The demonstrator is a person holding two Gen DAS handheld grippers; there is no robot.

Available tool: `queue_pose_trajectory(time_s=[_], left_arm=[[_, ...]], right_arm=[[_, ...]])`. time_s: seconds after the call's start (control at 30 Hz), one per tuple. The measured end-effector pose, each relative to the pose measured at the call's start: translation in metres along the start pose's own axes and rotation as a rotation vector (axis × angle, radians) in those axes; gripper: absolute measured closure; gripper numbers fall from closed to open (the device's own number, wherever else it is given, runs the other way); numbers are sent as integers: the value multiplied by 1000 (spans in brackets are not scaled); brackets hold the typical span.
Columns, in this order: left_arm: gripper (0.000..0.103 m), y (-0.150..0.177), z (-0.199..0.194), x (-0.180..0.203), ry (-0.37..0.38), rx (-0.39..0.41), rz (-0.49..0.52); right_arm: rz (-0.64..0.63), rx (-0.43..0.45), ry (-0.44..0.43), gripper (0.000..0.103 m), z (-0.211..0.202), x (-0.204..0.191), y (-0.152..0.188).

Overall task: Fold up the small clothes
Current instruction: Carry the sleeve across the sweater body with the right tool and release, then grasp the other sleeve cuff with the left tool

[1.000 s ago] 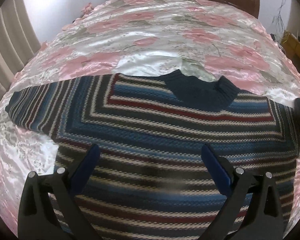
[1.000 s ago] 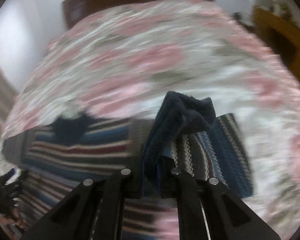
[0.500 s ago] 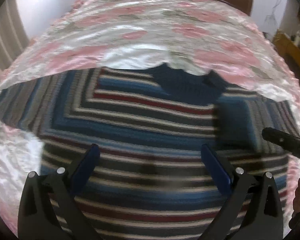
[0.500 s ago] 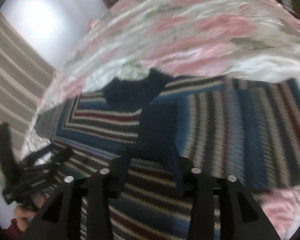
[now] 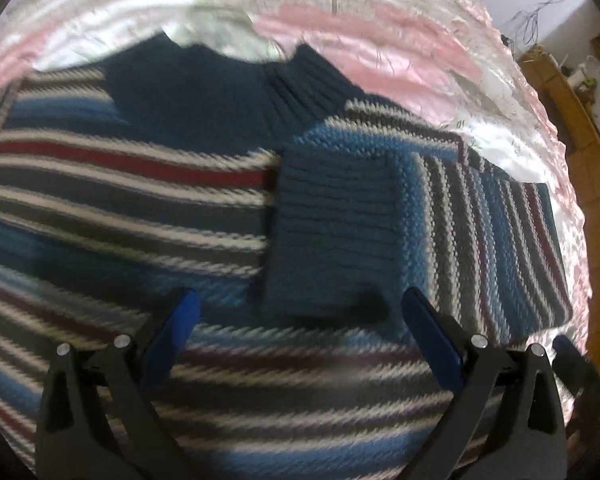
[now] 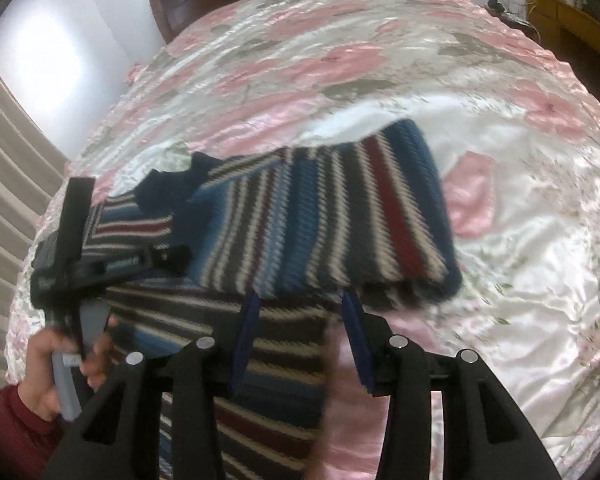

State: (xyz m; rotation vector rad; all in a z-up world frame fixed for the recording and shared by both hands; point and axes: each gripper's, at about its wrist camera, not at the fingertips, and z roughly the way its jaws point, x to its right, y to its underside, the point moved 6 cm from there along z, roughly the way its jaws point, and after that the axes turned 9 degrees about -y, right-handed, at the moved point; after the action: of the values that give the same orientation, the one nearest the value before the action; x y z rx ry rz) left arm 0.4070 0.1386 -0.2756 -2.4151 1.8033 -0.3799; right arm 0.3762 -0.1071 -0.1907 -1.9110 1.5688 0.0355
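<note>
We are folding the striped knitted wool sweater (image 6: 324,220), lying on the pink floral satin bedspread (image 6: 500,80). Left gripper (image 5: 300,320): jaws wide, empty, hovering above the folded-in sleeve cuff (image 5: 332,232). Right gripper (image 6: 300,316): jaws partly apart, holding nothing. Risk: the sleeve is slipping open on satin.

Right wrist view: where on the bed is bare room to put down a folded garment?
The floral bedspread lies bare to the right of the striped sweater and beyond it toward the wooden headboard. The near left is crowded: the sweater's body and the left hand-held gripper fill it.
</note>
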Motion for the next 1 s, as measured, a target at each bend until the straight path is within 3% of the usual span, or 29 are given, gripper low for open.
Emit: queue_pose_trajectory(time_s=[0.07, 0.13, 0.17, 0.23, 0.3, 0.37, 0.47, 0.7, 0.77, 0.93, 1.0], left_arm=[[8, -3, 4, 4, -29, 17, 6], [46, -6, 3, 9, -52, 40, 14], [52, -8, -1, 11, -52, 59, 7], [79, -12, -6, 11, -51, 78, -15], [91, -17, -13, 4, -25, 105, -53], [94, -22, -24, 0, 43, 133, -82], [96, -30, -53, -13, 89, 214, -112], [97, -53, -106, -88, -31, 388, -116], [97, -59, -104, -114, -82, 377, -114], [95, -57, -64, -139, -111, 266, -106], [92, -50, -50, -145, -138, 256, -92]], right_arm=[[9, -3, 4, 59, 2, 6, 5], [16, -5, 13, 59, 2, 13, 10], [18, -8, 14, 59, 3, 15, 12], [27, -9, 19, 59, 3, 19, 13], [36, -6, 19, 59, 3, 22, 13], [46, 3, 17, 59, 2, 22, 12], [50, 13, 8, 59, 1, 20, 8], [55, 14, -21, 56, 5, 11, -2], [76, 4, -36, 45, 13, 9, -8], [183, -59, -43, 42, 49, 16, -19], [219, -95, -35, 47, 64, 21, -18]])
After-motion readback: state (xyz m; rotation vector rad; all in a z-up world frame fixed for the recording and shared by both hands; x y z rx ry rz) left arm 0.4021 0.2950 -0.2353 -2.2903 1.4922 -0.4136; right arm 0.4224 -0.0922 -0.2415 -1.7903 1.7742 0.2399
